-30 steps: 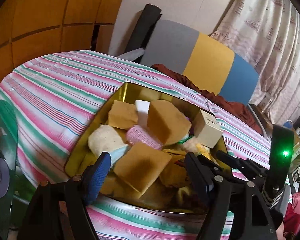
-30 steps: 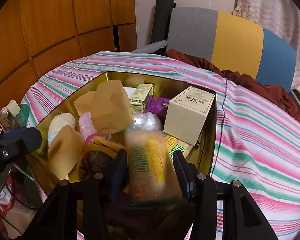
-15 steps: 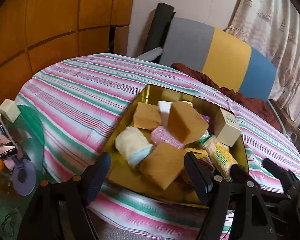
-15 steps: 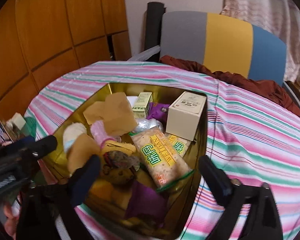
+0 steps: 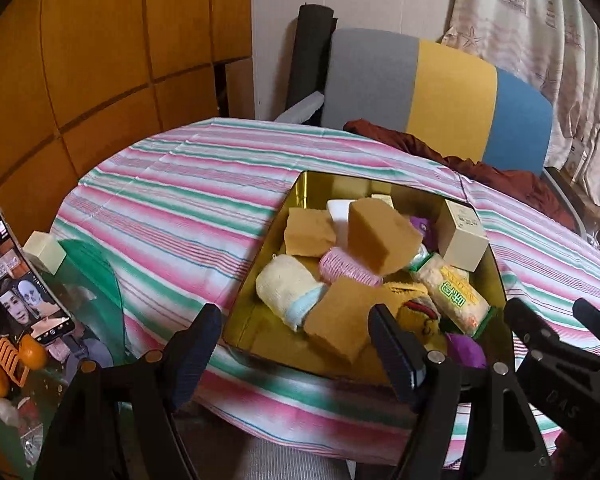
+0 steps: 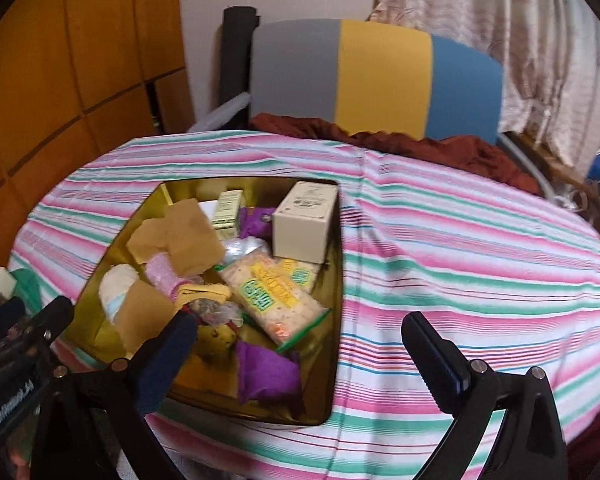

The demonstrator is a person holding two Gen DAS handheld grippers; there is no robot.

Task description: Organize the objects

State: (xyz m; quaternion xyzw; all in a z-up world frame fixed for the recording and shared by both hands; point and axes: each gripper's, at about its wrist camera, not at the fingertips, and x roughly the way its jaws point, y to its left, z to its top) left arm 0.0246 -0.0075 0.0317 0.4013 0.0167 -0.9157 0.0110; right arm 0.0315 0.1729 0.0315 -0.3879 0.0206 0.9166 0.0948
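A gold tin [image 5: 296, 204] [image 6: 338, 272] on the striped tablecloth holds several items: tan sponges [image 5: 380, 236], a cream box [image 6: 304, 222], a pink roll [image 5: 346, 270], a cream sock [image 5: 280, 286], purple pouches [image 6: 266, 372] and a snack packet with green lettering [image 6: 272, 300] [image 5: 454, 294]. My left gripper [image 5: 296, 344] is open and empty, hovering at the tin's near edge. My right gripper [image 6: 300, 356] is open and empty, pulled back above the tin's near right corner. The right gripper also shows in the left wrist view [image 5: 556, 328].
The round table wears a pink, green and white striped cloth [image 6: 480, 248]. A grey, yellow and blue chair back [image 5: 436, 92] with a brown cloth [image 6: 400, 144] stands behind. A phone [image 5: 20, 280], a small box [image 5: 44, 252] and oranges [image 5: 32, 354] sit at the left.
My right gripper opened and dropped the snack packet into the tin, then drew back. Both grippers rose and pulled away from the tin.
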